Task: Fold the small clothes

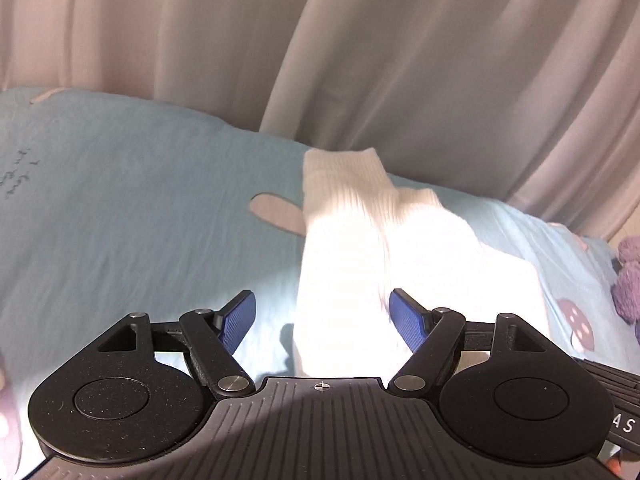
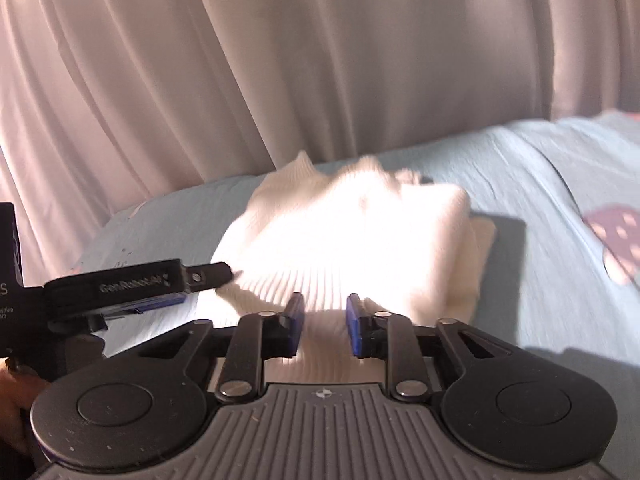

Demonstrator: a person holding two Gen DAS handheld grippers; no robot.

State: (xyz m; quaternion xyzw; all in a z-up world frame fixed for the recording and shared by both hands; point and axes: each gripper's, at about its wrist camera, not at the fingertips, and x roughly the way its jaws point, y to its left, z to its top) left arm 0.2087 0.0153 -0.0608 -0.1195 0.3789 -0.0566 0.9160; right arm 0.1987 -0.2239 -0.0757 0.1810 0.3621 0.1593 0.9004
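Observation:
A white ribbed sock [image 1: 372, 248] lies on the light blue bedsheet [image 1: 140, 208], folded over itself, its cuff toward the curtain. My left gripper [image 1: 324, 316] is open, its blue pads on either side of the sock's near end, not closed on it. In the right wrist view the sock [image 2: 352, 232] is a bright bunched heap. My right gripper [image 2: 323, 324] is partly open, its blue pads apart with the ribbed edge between them. The left gripper [image 2: 200, 276] also shows at the left of the right wrist view, touching the sock's left side.
Pale curtains [image 1: 360, 60] hang behind the bed. The sheet has mushroom prints [image 1: 580, 324] and a grey oval patch [image 1: 276, 212]. A purple plush thing [image 1: 630, 280] sits at the far right edge.

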